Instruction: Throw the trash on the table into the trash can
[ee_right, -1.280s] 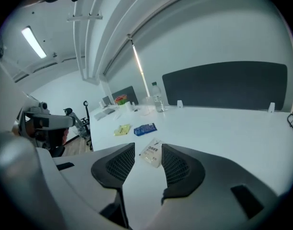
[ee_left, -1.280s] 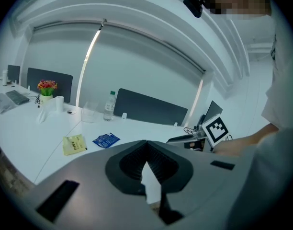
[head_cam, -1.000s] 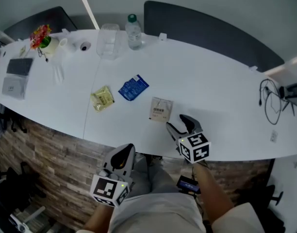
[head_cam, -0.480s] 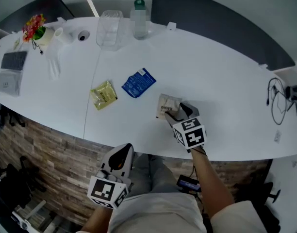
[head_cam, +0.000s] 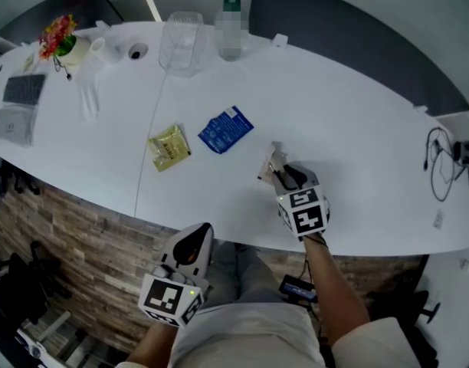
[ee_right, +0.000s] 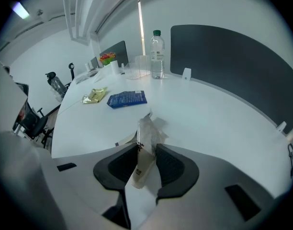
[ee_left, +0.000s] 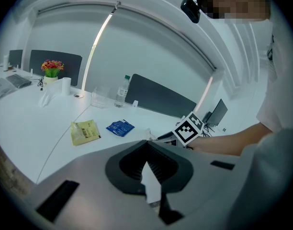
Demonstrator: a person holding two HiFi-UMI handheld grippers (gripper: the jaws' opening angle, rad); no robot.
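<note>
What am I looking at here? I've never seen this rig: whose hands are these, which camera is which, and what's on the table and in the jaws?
There is no robot. A person holds a two-jaw gripper in each hand, and the marker cubes are part of the grippers. The head view looks down from the person's head. The other two cameras ride on the grippers and look along their jaws. On the table lie a yellow packet and a blue packet, with a bottle at the far edge. The right gripper has just been closing its jaws and pinches a pale packet. The left gripper hangs off the near edge, jaws together, empty.
</note>
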